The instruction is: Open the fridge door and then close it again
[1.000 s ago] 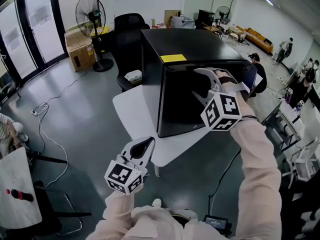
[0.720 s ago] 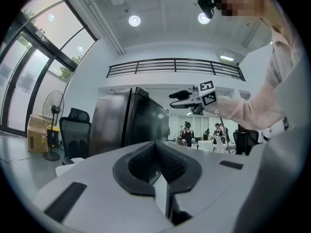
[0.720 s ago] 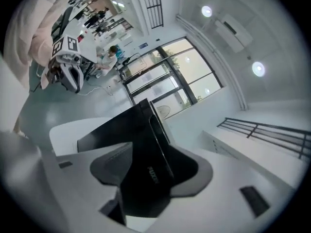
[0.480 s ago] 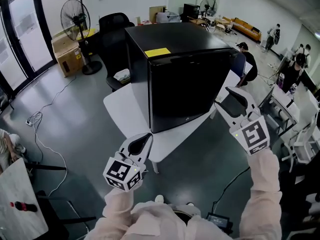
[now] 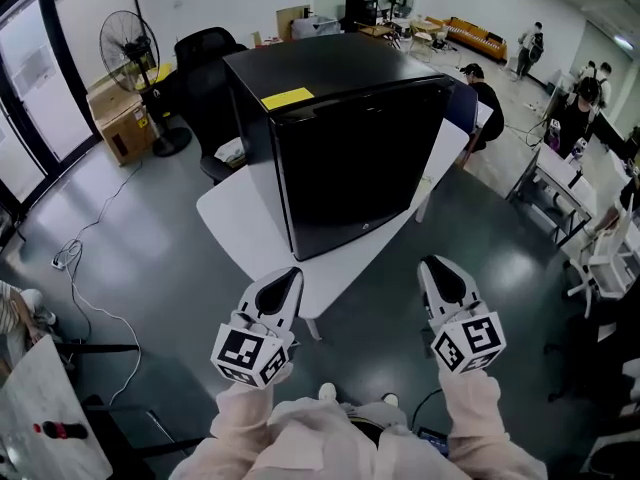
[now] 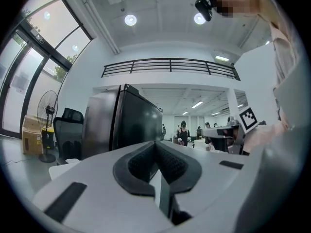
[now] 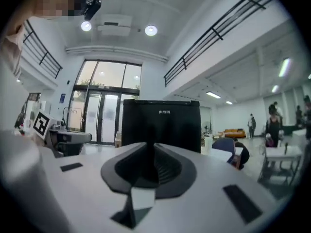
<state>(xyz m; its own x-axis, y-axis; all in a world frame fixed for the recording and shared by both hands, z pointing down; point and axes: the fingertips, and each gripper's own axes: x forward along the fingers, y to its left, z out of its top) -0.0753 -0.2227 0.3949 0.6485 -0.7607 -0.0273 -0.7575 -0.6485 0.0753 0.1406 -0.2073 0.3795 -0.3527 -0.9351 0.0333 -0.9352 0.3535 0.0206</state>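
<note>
Right claw (image 5: pixel 437 266): jaws closing, a thin slit left between them, nothing in it; held level, clear of the worktop (image 5: pixel 245 223).
Left claw (image 5: pixel 288 276): jaws together, empty, over the worktop's near edge.
Fridge (image 5: pixel 350 168): black, upright on the white worktop, well apart from both claws; door (image 5: pixel 365 183) closed, facing the claws. Handle and hinge side cannot be made out.
Label (image 5: pixel 287 98): yellow, on the fridge top; print unreadable.
Worktop's far part hidden behind the fridge. Sleeves cut off at the bottom edge.
</note>
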